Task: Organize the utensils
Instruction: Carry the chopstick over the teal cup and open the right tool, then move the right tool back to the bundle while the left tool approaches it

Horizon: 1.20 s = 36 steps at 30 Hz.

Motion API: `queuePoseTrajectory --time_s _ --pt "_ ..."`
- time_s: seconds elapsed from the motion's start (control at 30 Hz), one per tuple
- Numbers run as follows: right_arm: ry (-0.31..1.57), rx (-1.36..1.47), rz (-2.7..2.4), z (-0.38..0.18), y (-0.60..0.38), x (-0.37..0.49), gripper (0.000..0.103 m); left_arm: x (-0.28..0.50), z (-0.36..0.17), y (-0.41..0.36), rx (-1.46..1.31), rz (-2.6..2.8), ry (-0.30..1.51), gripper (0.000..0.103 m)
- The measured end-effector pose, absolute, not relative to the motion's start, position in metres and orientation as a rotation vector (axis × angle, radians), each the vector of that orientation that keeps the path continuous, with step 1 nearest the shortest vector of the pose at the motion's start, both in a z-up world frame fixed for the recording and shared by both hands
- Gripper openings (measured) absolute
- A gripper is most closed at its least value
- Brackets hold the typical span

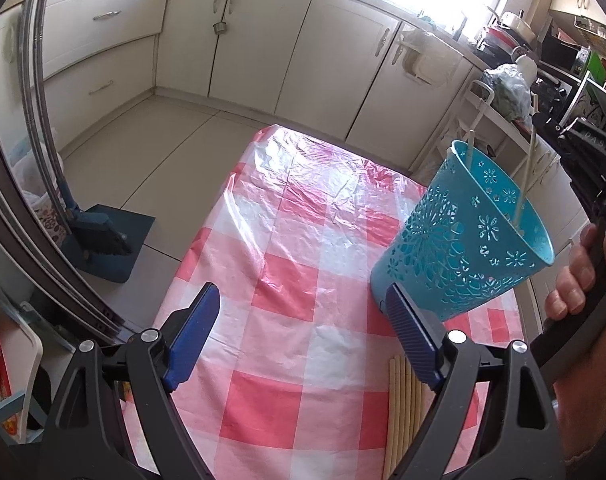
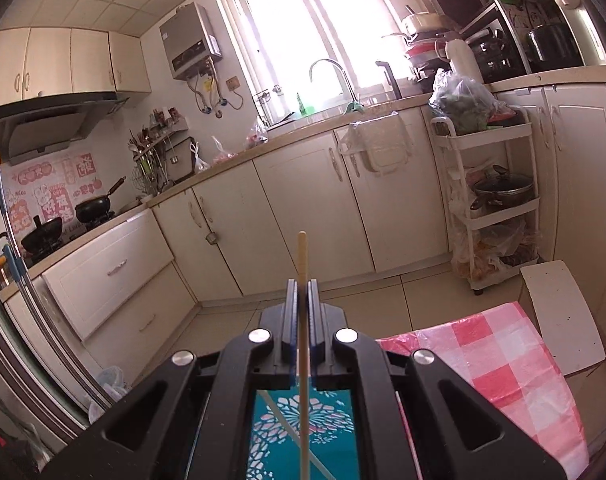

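Left gripper (image 1: 299, 328): I had its jaws standing wide apart with nothing between them, pointed down over the table (image 1: 287, 264). The right blue pad (image 1: 413, 340) sat just in front of the cup's base; I could not tell whether it touched.

Right gripper (image 2: 302, 292): I had its jaws closed tight on one chopstick (image 2: 302, 264), which ran up between the pads and stuck out past their tips. In the left view I saw only its black body at the right edge, with the person's hand (image 1: 575, 276) wrapped on the handle.

Chopstick: it passed straight down through the jaws in the right view, and its lower part ran over the cup below the gripper.

Cup (image 1: 463, 240): a turquoise cup with cut-out flower patterns, standing on the right side of the table and looking tilted in the fisheye view. I saw two pale sticks (image 1: 525, 184) rising out of its mouth.

More chopsticks (image 1: 407, 412): a row of pale ones lay side by side on the table near its front edge, partly hidden behind the left gripper's right jaw.

Table: covered with a pink and white check cloth under a clear plastic sheet.

Surroundings: cream cabinets (image 1: 263, 52) beyond the table, a blue dustpan (image 1: 111, 240) on the floor to the left.
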State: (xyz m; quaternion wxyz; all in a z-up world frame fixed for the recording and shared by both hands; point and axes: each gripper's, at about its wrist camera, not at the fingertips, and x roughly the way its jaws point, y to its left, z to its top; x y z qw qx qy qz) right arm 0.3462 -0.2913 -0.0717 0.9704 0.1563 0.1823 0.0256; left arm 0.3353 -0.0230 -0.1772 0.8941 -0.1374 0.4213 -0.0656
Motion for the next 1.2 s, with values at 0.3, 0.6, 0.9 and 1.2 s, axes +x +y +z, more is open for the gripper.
queuePoseTrajectory --time_s 0.3,0.6,0.9,1.2 --pt "0.395 0.279 0.089 -0.068 -0.294 0.305 0.020 0.334 -0.180 -0.022 -0.259 -0.109 0.872 0.081" --pt "0.536 0.246 0.124 -0.100 -0.290 0.213 0.022 0.330 -0.177 -0.015 -0.264 -0.088 0.855 0.081" --pt "0.898 0.197 0.135 -0.192 -0.258 0.229 0.016 0.321 -0.176 -0.019 -0.212 -0.090 0.841 0.082" --pt "0.981 0.151 0.087 -0.221 -0.245 0.251 0.012 0.321 -0.180 -0.018 -0.199 -0.101 0.858 0.083"
